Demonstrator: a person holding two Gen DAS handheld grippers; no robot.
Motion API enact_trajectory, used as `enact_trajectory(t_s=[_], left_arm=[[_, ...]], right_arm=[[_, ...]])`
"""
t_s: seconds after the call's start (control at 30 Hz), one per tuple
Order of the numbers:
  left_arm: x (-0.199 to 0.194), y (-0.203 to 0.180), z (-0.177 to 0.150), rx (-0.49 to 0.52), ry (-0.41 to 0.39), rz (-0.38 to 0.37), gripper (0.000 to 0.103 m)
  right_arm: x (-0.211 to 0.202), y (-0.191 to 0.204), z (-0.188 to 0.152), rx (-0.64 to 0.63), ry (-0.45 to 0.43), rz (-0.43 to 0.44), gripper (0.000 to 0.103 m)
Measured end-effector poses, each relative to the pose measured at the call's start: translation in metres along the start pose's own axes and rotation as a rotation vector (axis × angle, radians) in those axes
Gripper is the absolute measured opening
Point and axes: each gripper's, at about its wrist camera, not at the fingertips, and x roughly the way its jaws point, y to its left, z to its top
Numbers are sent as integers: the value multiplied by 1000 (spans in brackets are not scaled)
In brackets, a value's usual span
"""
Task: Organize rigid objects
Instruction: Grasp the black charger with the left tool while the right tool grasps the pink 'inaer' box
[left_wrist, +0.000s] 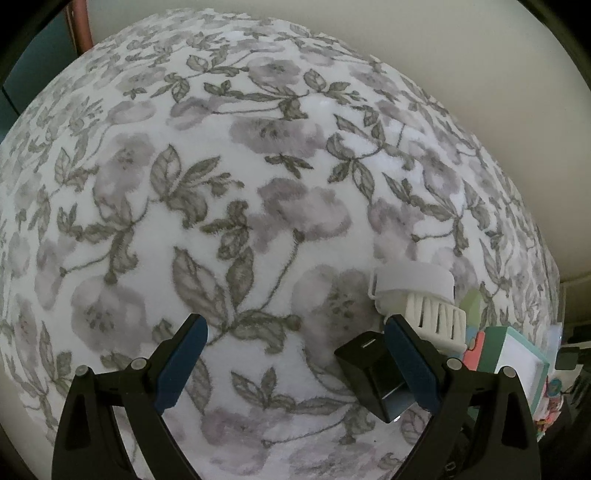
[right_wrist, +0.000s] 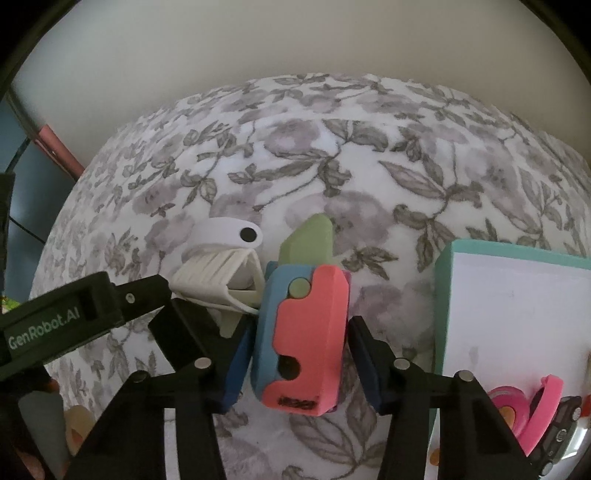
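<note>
- The right gripper (right_wrist: 297, 363) has its blue-padded jaws about half open around a pink-and-blue plastic toy with a green tip (right_wrist: 301, 332); whether the pads touch it I cannot tell.
- The left gripper (left_wrist: 295, 354) gapes wide, with a small black box (left_wrist: 373, 373) against its right pad (left_wrist: 412, 363).
- A white ribbed plastic toy (right_wrist: 221, 269) lies just beside them on the floral fleece blanket (left_wrist: 258, 184).
- A teal-rimmed white box (right_wrist: 517, 314) stands to the right.

cloth (left_wrist: 258, 206): white with grey-purple flowers and grey-green leaves
toy (right_wrist: 306, 339): pink and light blue, green tip, small green round dot
clip (right_wrist: 221, 266): white with one black dot
box (right_wrist: 517, 317), right of frame: white top, teal edge
small box (left_wrist: 373, 373): black
finger pads (left_wrist: 181, 365): dark blue on black arms
ring (right_wrist: 543, 413), lower right: bright pink
</note>
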Motion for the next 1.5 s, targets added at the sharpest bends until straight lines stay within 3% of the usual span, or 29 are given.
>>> enact_trajectory(t_s=[0.33, 0.4, 0.87, 0.93, 1.17, 1.33, 1.4, 1.5], left_arm=[[-5, -2, -4, 1, 1, 0, 97], [-7, -4, -5, -6, 1, -11, 97], [-2, -26, -15, 23, 50, -84, 96], [2, -29, -16, 32, 56, -87, 93], [17, -40, -21, 65, 88, -108, 54], [19, -44, -21, 86, 80, -104, 41], [20, -43, -20, 84, 78, -101, 31], [20, -41, -20, 68, 76, -121, 31]], right_arm=[[-4, -10, -3, 40, 12, 36, 50], [-5, -11, -3, 43, 13, 38, 44], [-17, -28, -9, 84, 24, 50, 44], [-18, -31, -10, 92, 26, 51, 44], [-19, -37, -10, 116, 29, 55, 44], [-17, -35, -11, 112, 38, 52, 44], [-16, -36, -11, 118, 40, 57, 44], [-15, -37, -11, 120, 43, 60, 44]])
